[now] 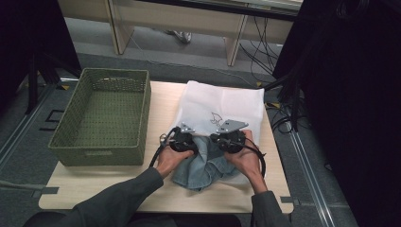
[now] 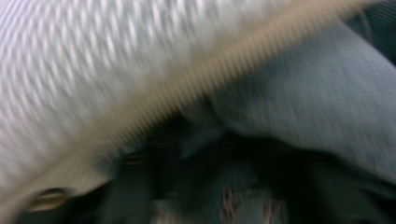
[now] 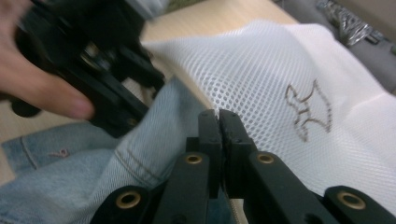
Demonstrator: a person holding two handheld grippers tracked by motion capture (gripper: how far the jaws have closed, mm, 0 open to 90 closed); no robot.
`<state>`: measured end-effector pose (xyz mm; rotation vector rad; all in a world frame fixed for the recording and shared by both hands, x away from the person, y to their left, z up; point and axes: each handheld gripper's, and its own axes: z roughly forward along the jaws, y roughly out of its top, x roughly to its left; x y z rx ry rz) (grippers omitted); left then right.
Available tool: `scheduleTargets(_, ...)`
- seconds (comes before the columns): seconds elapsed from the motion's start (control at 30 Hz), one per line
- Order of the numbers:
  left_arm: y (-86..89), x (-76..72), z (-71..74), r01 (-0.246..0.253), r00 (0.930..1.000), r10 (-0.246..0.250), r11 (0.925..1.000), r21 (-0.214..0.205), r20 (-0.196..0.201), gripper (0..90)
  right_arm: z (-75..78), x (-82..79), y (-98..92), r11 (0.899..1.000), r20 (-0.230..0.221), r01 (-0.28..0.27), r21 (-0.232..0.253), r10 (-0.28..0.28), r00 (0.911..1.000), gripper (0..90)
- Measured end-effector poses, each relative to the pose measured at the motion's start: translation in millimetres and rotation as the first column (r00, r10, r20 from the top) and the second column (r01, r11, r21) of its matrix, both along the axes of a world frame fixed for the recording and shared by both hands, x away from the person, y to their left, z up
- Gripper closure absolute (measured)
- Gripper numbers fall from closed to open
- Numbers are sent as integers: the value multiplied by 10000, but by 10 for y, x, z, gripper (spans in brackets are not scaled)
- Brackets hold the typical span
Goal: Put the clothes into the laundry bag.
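The denim garment (image 1: 204, 163) lies bunched at the near edge of the worktop (image 1: 161, 101), its upper part tucked into the mouth of the white mesh laundry bag (image 1: 222, 106), which stretches away toward the far side. It looks as though the person is stuffing the denim into the bag.

The right tongs (image 3: 218, 122) are pinched fully together on the bag's hem at the opening, holding the mesh up. The left tongs (image 1: 183, 140) sit just beside them over the denim; the left gripper view is blurred fabric and a ribbed seam, so I cannot tell whether they have hold of anything or how wide they stand.

What worries me:

- The right tongs grip only a thin edge of mesh. If the left hand (image 1: 169, 158) shoves the denim hard, the hem could slip out and the mouth would fall shut on the garment.
- The denim is thick and crumpled, and much of it still hangs outside the bag. Pushed in as 1 lump, it may jam at the opening instead of sliding deeper.
- The 2 tongs work very close together, so they could knock each other or snag the mesh holes.
- The bag lies loose on the worktop; a firm push may simply slide it toward the far edge.

The green woven basket (image 1: 101, 118) stands well apart on the left.
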<state>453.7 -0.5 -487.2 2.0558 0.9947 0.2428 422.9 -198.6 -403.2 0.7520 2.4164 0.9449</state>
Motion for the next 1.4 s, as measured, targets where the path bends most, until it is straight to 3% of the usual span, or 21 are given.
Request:
scheduleTargets(0.1, 175, -164, 165, 493, 9986, -493, 9988, -21, -209, 286, -15, 5, 7, 10000, -51, -27, 13, 28, 10000, 893)
scheduleTargets(0.23, 373, -446, 245, 1229, 9912, -1229, 9924, -30, -500, 174, 0, 4, -9, 9999, -33, -35, 115, 35, 10000, 893)
scheduleTargets(0.37, 260, -606, 96, 1938, 9784, -1916, 9808, 216, -775, 151, 3, 2, 3, 10000, 85, -96, -27, 97, 9999, 893)
scheduleTargets(0.4, 197, -605, 47, 2143, 9747, -2099, 9752, 550, -769, 152, 8, -8, 8, 10000, 81, -33, 1, 33, 10000, 893)
scheduleTargets(0.43, 130, -589, -2, 2232, 9734, -2177, 9712, 830, -708, 151, 11, -11, 16, 10000, 44, -43, 24, 43, 10000, 893)
scheduleTargets(0.47, 37, -537, -74, 1864, 9813, -1812, 9787, 856, -653, 154, 18, -13, 20, 9999, 72, -165, -3, 165, 9998, 893)
scheduleTargets(0.5, -8, -490, -106, 1667, 9832, -1616, 9844, 565, -851, 250, 23, -14, 24, 9998, 115, -213, -28, 214, 9997, 893)
scheduleTargets(0.53, -57, -426, -139, 1472, 9861, -1441, 9886, 329, -824, 433, 29, -24, 27, 9999, 86, -142, 2, 142, 9999, 893)
scheduleTargets(0.57, -133, -388, -174, 1098, 9929, -1091, 9939, 115, -466, 523, 35, -36, 31, 10000, 45, -94, 21, 94, 9999, 893)
scheduleTargets(0.6, -139, -337, -160, 1229, 9924, -1225, 9905, 622, -98, 657, 46, -43, 27, 9998, 30, -203, -18, 203, 9998, 893)
scheduleTargets(0.63, -139, -337, -160, 1229, 9924, -1225, 9905, 622, -98, 753, 53, -49, 24, 9998, 43, -184, 4, 184, 9998, 893)
scheduleTargets(0.67, -197, -258, -124, 680, 9977, -680, 9975, -167, 2, 795, 68, -56, 10, 9997, 74, -223, 22, 223, 9997, 893)
scheduleTargets(0.73, -178, -149, 5, 749, 9962, -750, 9972, 36, 432, 821, 88, -50, -20, 9996, 216, -258, 131, 255, 9994, 894)
scheduleTargets(0.8, -198, -45, 132, 293, 9943, -276, 9995, -147, 1030, 821, 110, -53, -44, 9997, 207, -225, 137, 222, 9995, 894)
scheduleTargets(0.87, -221, 40, 198, 45, 9919, -8, 9996, -293, 1269, 820, 127, -39, -65, 9990, 270, -410, 185, 405, 9988, 894)
scheduleTargets(0.93, -289, 119, 131, -135, 9914, 165, 9996, -241, 1296, 816, 145, -36, -84, 9996, 405, -234, 145, 228, 9989, 894)
scheduleTargets(1.0, -313, 151, -19, 109, 9963, -122, 9998, 155, 854, 793, 119, -35, -89, 9998, 231, -58, 173, 54, 9997, 894)
scheduleTargets(1.07, -265, 133, -61, 190, 9974, -193, 9998, 53, 699, 745, 50, -42, -84, 10000, 19, -2, 23, 2, 10000, 894)
scheduleTargets(1.2, -64, -49, 85, 1006, 9949, -1008, 9947, 231, 45, 405, -61, -37, -63, 9999, -231, -73, -79, 72, 9997, 894)
scheduleTargets(1.3, 199, -279, 240, 1226, 9924, -1226, 9925, -12, -103, 272, -46, -30, -71, 9999, -180, -116, -91, 114, 9998, 894)
scheduleTargets(1.4, 405, -448, 273, 1528, 9877, -1523, 9882, 128, -342, 177, -47, -25, -80, 9999, -171, -135, -18, 134, 9998, 894)
